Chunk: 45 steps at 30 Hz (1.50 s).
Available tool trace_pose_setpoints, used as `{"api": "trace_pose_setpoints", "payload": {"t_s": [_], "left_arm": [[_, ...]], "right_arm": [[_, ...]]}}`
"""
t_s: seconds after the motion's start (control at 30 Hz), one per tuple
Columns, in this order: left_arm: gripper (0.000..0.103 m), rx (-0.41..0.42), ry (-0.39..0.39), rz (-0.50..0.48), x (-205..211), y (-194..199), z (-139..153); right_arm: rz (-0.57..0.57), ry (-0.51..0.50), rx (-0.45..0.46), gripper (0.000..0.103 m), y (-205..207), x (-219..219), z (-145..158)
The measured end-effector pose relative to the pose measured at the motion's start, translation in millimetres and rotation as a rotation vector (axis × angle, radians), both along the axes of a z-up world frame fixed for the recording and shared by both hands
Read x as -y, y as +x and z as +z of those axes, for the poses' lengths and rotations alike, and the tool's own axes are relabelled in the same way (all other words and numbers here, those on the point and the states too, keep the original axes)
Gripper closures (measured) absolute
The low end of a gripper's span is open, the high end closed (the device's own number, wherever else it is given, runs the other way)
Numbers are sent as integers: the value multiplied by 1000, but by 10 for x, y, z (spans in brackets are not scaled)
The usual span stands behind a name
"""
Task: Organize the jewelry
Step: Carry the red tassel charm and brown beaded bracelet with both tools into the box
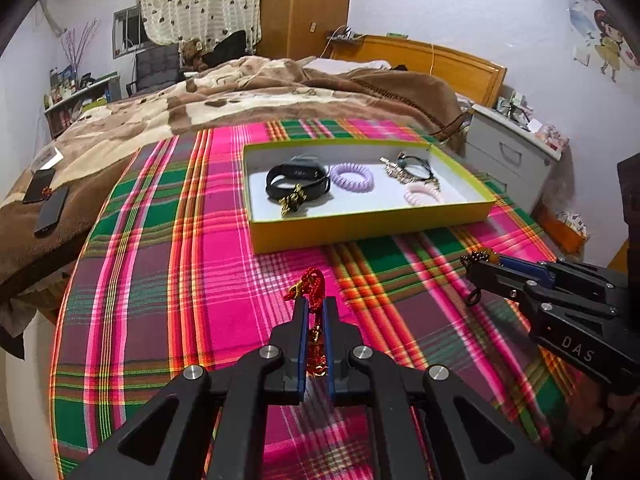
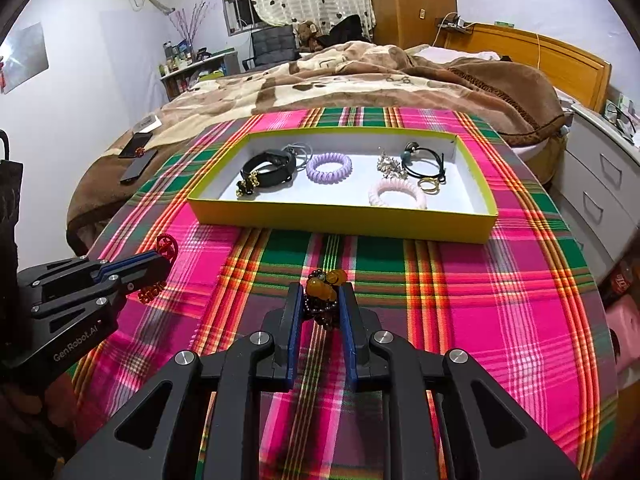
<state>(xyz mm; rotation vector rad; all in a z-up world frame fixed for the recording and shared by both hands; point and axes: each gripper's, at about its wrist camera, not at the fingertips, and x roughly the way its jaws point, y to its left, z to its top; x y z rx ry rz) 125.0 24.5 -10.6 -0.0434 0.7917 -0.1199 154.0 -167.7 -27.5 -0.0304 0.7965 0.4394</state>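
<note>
Plaid cloth (image 1: 160,280) covers the table. Left gripper (image 1: 315,308) pinches a red cord charm (image 1: 314,286); right gripper (image 2: 320,296) clamps an amber bead bracelet (image 2: 325,285). Beyond, the yellow tray (image 2: 340,216) holds other jewelry.

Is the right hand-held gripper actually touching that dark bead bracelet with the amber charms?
Touching. The right wrist view shows the right hand-held gripper with both blue pads pressed against the bead bracelet, held above the plaid cloth.

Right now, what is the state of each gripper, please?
Left gripper: closed on the red cord ornament.
Right gripper: closed on the dark bead bracelet with amber beads.
</note>
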Motion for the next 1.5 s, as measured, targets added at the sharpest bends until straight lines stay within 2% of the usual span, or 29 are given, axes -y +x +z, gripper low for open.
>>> {"api": "trace_pose_setpoints", "payload": {"t_s": [0.73, 1.1, 1.5], "left_arm": [[97, 118, -36, -43, 165, -249, 428], [97, 129, -34, -69, 230, -48, 473], [97, 122, -25, -82, 260, 299, 454]], "right_arm": [[-35, 48, 104, 85, -280, 250, 389], [-55, 46, 117, 85, -167, 328, 434], [-83, 39, 126, 85, 141, 446, 445]]}}
